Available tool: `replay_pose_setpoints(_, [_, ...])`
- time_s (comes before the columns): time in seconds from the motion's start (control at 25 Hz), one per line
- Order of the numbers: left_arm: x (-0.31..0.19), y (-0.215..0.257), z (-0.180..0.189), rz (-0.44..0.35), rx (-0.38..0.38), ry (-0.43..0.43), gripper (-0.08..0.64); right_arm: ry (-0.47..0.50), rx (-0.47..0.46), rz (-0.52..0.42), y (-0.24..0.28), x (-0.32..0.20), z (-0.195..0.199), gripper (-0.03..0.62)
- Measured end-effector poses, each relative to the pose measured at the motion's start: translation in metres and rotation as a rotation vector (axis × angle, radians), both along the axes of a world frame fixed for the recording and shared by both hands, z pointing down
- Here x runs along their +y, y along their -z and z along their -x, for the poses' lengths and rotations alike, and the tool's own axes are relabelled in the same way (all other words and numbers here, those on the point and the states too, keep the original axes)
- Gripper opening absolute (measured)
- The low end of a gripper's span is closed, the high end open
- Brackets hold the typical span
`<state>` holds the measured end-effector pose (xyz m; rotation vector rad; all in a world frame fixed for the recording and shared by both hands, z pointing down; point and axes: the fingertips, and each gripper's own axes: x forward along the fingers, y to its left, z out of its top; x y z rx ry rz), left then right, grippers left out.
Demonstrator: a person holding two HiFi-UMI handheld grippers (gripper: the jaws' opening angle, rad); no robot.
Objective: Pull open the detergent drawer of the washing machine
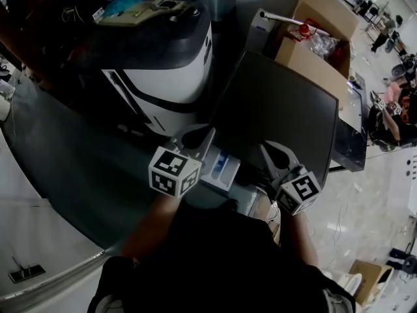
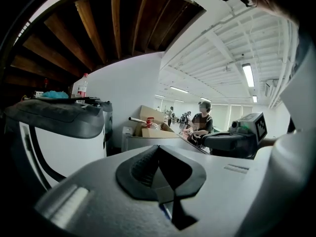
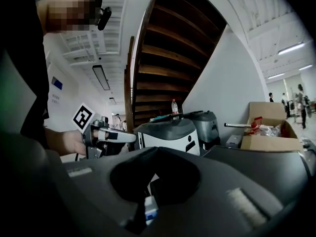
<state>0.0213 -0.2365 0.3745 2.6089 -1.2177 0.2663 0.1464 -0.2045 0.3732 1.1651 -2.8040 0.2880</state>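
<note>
head: overhead, steeply down | gripper views: near-level, forward | shared: cardboard box

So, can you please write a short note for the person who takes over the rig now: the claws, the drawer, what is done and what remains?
Left claw: shut and empty, just left of the drawer.
Right claw: shut and empty, just right of the drawer.
Detergent drawer: sticks out from the front of the washing machine, between the two claws, with its blue insert showing.
Done: the drawer looks pulled open.
Left: probably nothing. Check whether it is fully out, which the views do not settle.
</note>
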Motion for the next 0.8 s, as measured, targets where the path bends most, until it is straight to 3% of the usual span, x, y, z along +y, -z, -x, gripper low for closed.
replay_pose_setpoints(0.32, [-0.017,0.004,0.039,-0.015,0.007,0.023,0.011,-0.030,-0.020,-0.018,0.011,-0.011,0.023,0.002])
replay_pose_setpoints(0.8, [-0.017,0.001,0.047,0.000,0.013,0.000,0.011,-0.055,-0.055,-0.006,0.015,-0.009,0.031,0.002])
